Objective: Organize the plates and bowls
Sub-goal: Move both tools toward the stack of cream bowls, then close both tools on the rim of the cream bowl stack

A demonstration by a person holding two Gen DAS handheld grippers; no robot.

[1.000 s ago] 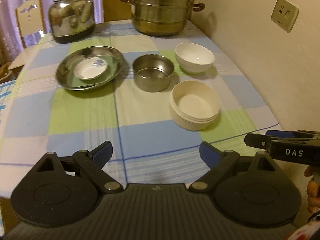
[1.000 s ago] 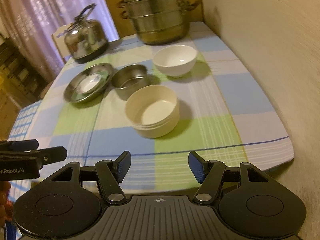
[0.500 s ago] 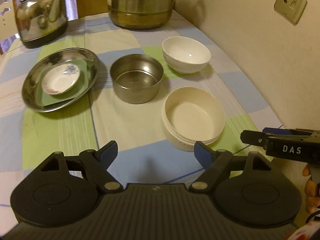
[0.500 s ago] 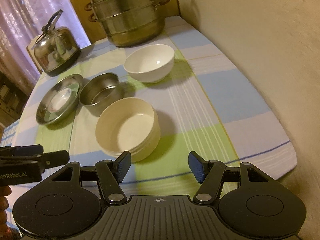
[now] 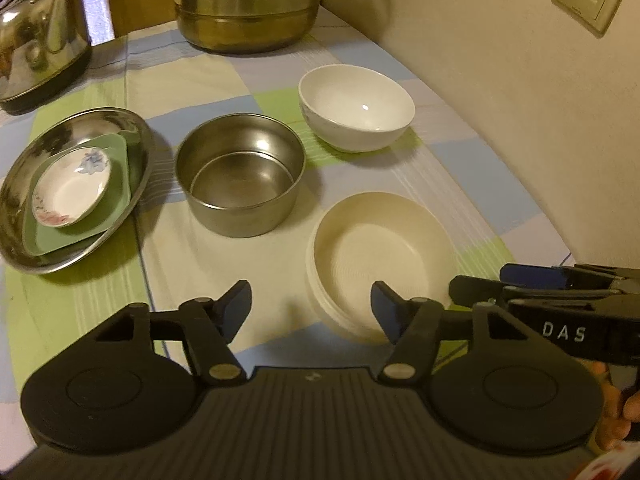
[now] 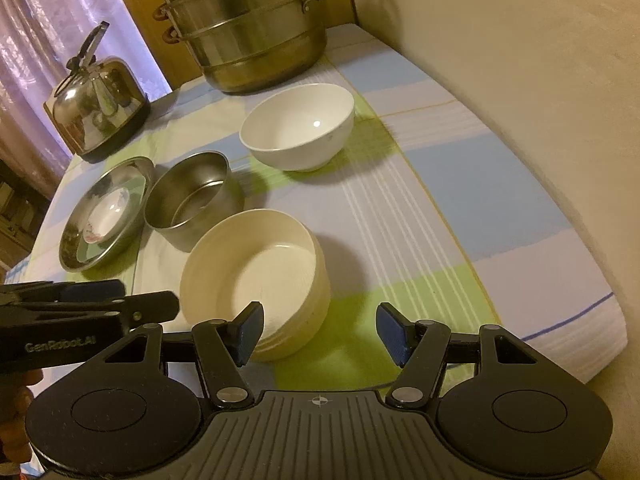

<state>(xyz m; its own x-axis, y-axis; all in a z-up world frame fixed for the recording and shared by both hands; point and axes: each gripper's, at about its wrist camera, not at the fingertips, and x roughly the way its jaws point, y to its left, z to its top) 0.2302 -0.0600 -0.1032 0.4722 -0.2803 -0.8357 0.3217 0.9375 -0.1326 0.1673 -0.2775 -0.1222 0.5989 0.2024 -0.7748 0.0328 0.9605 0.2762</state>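
With both tools spread and empty, your right tool (image 6: 319, 334) (nearest) should straddle the cream bowl's (image 6: 256, 276) near rim squarely before you clench.

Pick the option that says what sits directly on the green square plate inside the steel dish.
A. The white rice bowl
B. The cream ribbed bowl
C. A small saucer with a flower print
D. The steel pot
C: in the left wrist view the small flowered saucer rests on the green square plate, which lies in the steel dish.
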